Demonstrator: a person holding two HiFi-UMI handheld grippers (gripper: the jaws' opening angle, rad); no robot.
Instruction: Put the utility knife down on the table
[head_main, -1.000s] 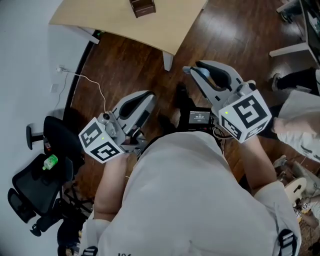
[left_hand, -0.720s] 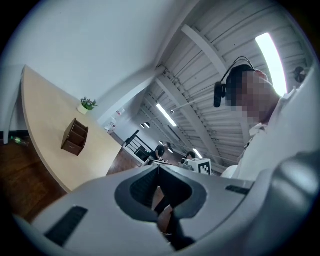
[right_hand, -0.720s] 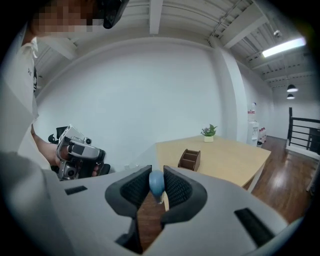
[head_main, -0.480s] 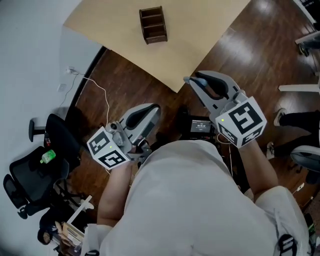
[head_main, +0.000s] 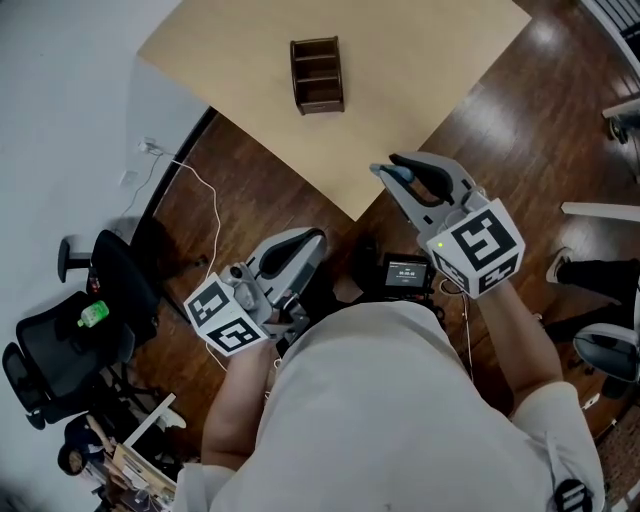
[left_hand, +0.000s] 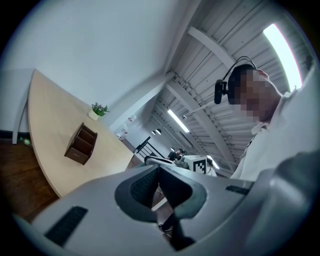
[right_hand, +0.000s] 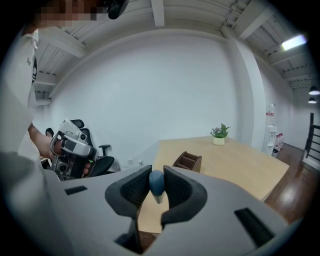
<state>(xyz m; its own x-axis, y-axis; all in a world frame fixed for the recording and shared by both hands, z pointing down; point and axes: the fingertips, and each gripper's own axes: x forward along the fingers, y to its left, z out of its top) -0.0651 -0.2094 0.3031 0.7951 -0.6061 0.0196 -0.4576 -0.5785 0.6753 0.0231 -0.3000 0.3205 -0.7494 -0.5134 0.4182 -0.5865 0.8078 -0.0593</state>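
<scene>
My right gripper (head_main: 392, 172) is shut on the utility knife (head_main: 401, 173), whose blue rounded end (right_hand: 156, 182) shows squeezed between the two dark pads in the right gripper view. It hovers over the dark wood floor, just short of the near corner of the light wooden table (head_main: 420, 60). My left gripper (head_main: 305, 240) hangs lower and to the left, also over the floor. Its jaws meet at the tips with nothing between them (left_hand: 159, 172).
A brown three-slot organizer (head_main: 318, 75) stands on the table; a small potted plant (right_hand: 219, 134) sits at the far edge. A black office chair (head_main: 70, 340) with a green bottle (head_main: 95, 313) stands at the left, by a white cable (head_main: 195, 180).
Both grippers have advanced toward the table, whose corner now lies much nearer the right gripper. The organizer has come fully into view. The knife stays gripped.
</scene>
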